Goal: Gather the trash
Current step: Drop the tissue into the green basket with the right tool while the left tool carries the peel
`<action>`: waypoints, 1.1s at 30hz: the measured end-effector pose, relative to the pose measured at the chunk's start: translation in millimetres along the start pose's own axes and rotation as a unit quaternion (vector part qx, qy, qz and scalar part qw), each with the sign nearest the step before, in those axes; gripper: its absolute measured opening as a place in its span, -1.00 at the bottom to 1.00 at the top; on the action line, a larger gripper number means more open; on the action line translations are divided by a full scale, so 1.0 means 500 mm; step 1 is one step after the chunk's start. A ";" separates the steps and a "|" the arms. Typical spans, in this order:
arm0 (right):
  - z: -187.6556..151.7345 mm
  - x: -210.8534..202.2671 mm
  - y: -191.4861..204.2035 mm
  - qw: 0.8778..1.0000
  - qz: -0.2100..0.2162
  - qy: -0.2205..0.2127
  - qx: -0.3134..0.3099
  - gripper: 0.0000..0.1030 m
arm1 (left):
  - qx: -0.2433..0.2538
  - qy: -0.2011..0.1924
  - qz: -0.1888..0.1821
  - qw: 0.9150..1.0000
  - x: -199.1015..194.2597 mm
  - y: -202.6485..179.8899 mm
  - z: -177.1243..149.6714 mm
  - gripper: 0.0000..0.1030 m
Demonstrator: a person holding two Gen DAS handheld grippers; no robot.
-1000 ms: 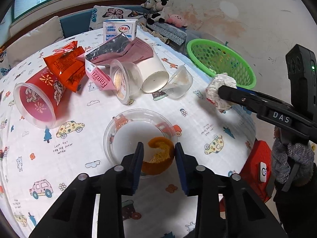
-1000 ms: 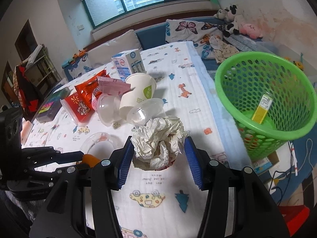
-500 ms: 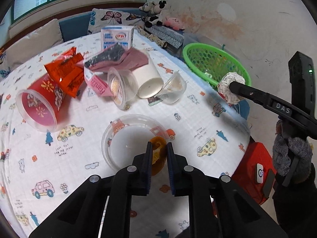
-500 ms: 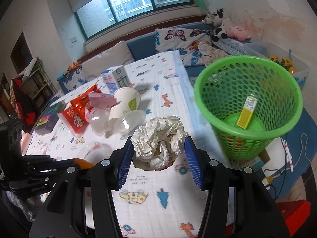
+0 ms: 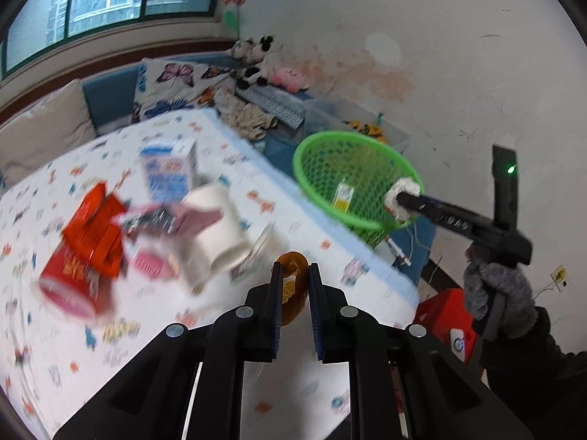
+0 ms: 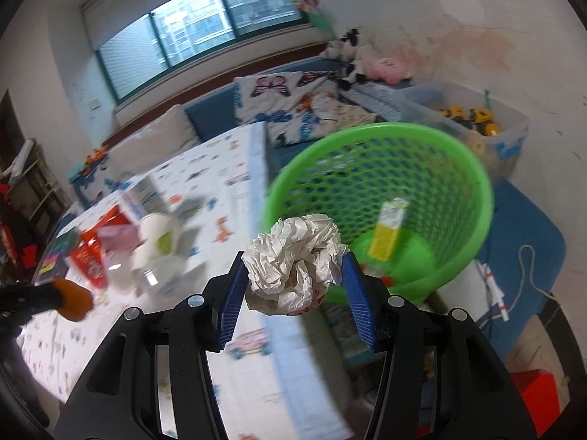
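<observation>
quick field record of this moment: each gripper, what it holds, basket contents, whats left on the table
left gripper: shut on orange peel, lifted off the table
right gripper: shut on paper ball, at the near rim of the basket
basket: green, beside the table, holds a yellow carton
table: milk carton, paper cup, red wrappers, blurred

Crumpled matt paper ball (image 6: 293,264); perforated glossy plastic basket (image 6: 433,146)

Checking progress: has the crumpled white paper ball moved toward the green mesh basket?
Yes. The crumpled white paper ball, clamped in the right gripper, now sits at the green mesh basket rim, past the table edge.
</observation>
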State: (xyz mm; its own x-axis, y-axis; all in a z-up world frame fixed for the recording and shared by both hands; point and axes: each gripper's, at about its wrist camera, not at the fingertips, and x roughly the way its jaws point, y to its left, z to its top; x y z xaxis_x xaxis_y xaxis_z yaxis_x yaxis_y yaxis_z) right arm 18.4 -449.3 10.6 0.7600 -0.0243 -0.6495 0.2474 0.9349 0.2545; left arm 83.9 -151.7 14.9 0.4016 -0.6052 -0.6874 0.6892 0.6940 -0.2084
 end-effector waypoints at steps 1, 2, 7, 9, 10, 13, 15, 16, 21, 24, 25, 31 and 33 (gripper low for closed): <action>0.002 0.003 -0.010 1.000 -0.004 0.001 0.003 0.03 | 0.003 -0.002 -0.003 1.000 0.006 -0.007 0.015 -0.73; 0.008 0.008 -0.025 1.000 -0.010 0.002 0.006 0.03 | 0.006 -0.004 -0.005 1.000 0.012 -0.014 0.028 -0.73; 0.026 0.035 -0.070 0.999 -0.032 0.008 0.012 0.04 | 0.025 -0.005 -0.013 1.000 0.053 -0.051 0.095 -0.73; 0.031 0.045 -0.085 0.999 -0.037 0.010 0.015 0.06 | 0.031 -0.005 -0.019 0.999 0.069 -0.066 0.117 -0.73; 0.034 0.053 -0.095 0.999 -0.040 0.012 0.016 0.06 | 0.036 -0.004 -0.021 0.999 0.081 -0.077 0.131 -0.73; 0.039 0.068 -0.116 0.999 -0.042 0.017 0.023 0.10 | 0.050 -0.002 -0.025 0.998 0.111 -0.102 0.160 -0.73; 0.041 0.074 -0.122 0.999 -0.044 0.018 0.025 0.13 | 0.054 0.001 -0.029 0.998 0.134 -0.113 0.180 -0.73; 0.043 0.078 -0.125 0.999 -0.044 0.019 0.026 0.14 | 0.055 0.005 -0.032 0.998 0.148 -0.120 0.189 -0.73; 0.045 0.076 -0.136 0.999 -0.040 0.013 0.029 0.24 | 0.065 0.024 -0.035 0.997 0.214 -0.151 0.217 -0.73; 0.042 0.070 -0.139 0.999 -0.037 0.010 0.030 0.24 | 0.064 0.039 -0.046 0.996 0.255 -0.165 0.230 -0.73; 0.040 0.067 -0.141 0.999 -0.035 0.010 0.031 0.24 | 0.066 0.043 -0.048 0.996 0.269 -0.170 0.233 -0.73; 0.028 0.050 -0.145 0.999 -0.030 0.007 0.038 0.27 | 0.058 0.071 -0.050 0.994 0.346 -0.188 0.251 -0.73; 0.024 0.045 -0.144 0.999 -0.027 0.006 0.039 0.29 | 0.056 0.078 -0.053 0.994 0.363 -0.191 0.254 -0.73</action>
State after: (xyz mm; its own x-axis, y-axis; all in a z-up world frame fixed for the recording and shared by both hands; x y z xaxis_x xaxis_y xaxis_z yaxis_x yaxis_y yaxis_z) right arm 25.2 -521.4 -13.6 0.7370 -0.0702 -0.6723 0.3352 0.9016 0.2733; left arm 167.5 -377.1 -1.6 0.2311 -0.5993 -0.7665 0.7895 0.5759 -0.2123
